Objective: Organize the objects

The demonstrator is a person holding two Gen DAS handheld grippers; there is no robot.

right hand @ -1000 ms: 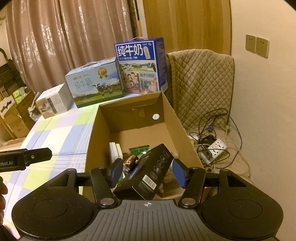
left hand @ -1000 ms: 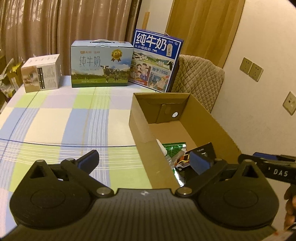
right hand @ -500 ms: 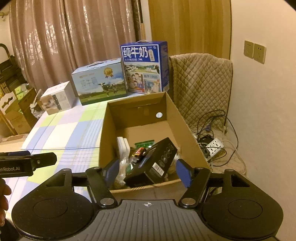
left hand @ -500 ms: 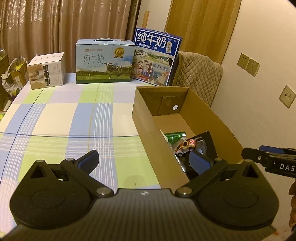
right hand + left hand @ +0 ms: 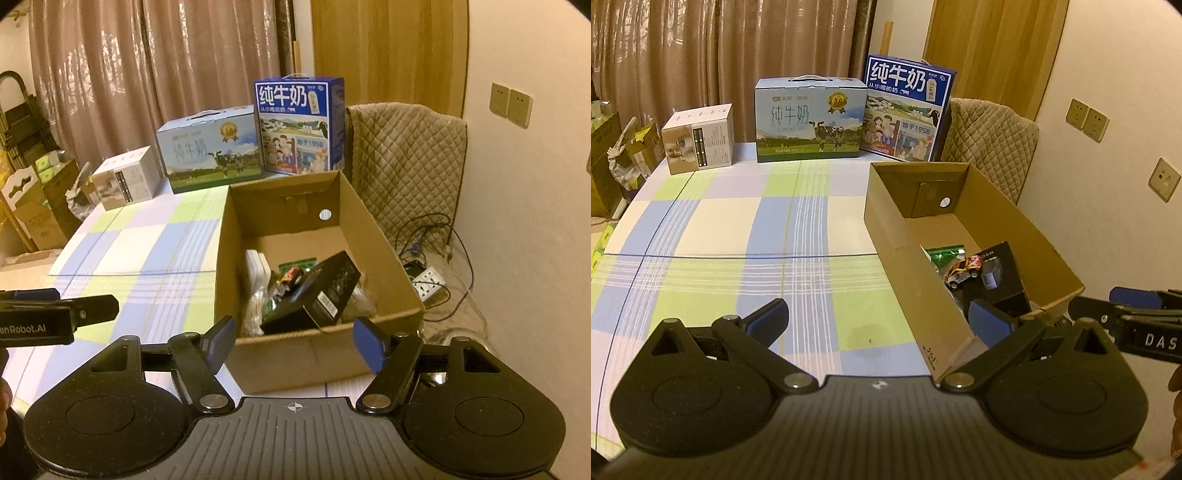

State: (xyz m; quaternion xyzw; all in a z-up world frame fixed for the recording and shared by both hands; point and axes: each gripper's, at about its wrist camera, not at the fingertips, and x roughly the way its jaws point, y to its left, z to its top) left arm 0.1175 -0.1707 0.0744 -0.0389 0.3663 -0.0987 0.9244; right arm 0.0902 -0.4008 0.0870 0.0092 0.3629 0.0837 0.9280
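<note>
An open cardboard box (image 5: 905, 236) (image 5: 384, 254) stands at the right edge of the checked tablecloth. Inside lie a black carton (image 5: 314, 299) (image 5: 1001, 273), a toy car (image 5: 962, 271) (image 5: 291, 275), a green packet (image 5: 947, 253) (image 5: 297, 265), white flat packs (image 5: 256, 266) and a clear bag (image 5: 255, 310). My left gripper (image 5: 879, 319) is open and empty above the table beside the box's near left corner. My right gripper (image 5: 293, 341) is open and empty, in front of the box's near wall.
Two milk cartons (image 5: 810, 120) (image 5: 907, 110) and a small white box (image 5: 700, 138) line the table's far edge. A quilted chair back (image 5: 402, 162) stands behind the box. A power strip and cables (image 5: 428, 282) lie on the floor to the right.
My right gripper opened and let go of the black carton, which now lies in the box. Both grippers pulled back from the box toward me.
</note>
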